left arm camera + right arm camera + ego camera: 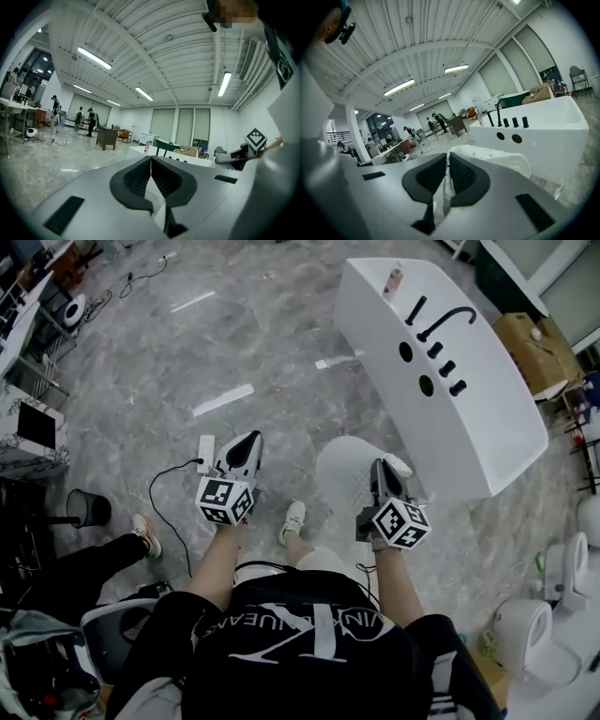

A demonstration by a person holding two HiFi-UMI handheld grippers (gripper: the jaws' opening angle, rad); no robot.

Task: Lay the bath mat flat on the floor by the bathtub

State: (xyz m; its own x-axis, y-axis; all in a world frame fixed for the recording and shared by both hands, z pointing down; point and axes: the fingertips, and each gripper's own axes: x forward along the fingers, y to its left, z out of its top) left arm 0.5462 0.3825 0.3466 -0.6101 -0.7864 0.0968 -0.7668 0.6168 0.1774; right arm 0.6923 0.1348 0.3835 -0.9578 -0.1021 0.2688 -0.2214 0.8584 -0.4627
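Head view looks down on a grey marble-patterned floor (234,343) with a white freestanding bathtub (469,418) at the upper right, its black tap fittings set along the top rim. Just beside the tub's near long side is the white textured bath mat (342,474). It looks bunched and rounded, not spread, and whether its lower part touches the floor cannot be told. The right gripper (384,470) pinches one edge of it: in the right gripper view crinkled white material sits between the closed jaws, and the mat (501,159) bulges ahead of them towards the tub (543,126). The left gripper (246,442) is well apart from the mat, and its own view shows the jaws pressed together with nothing clearly held (150,159). To do this step well, the left gripper would probably take the opposite edge, so both can draw the mat taut, keep it parallel to the tub's side, lower it evenly and release once it lies without folds
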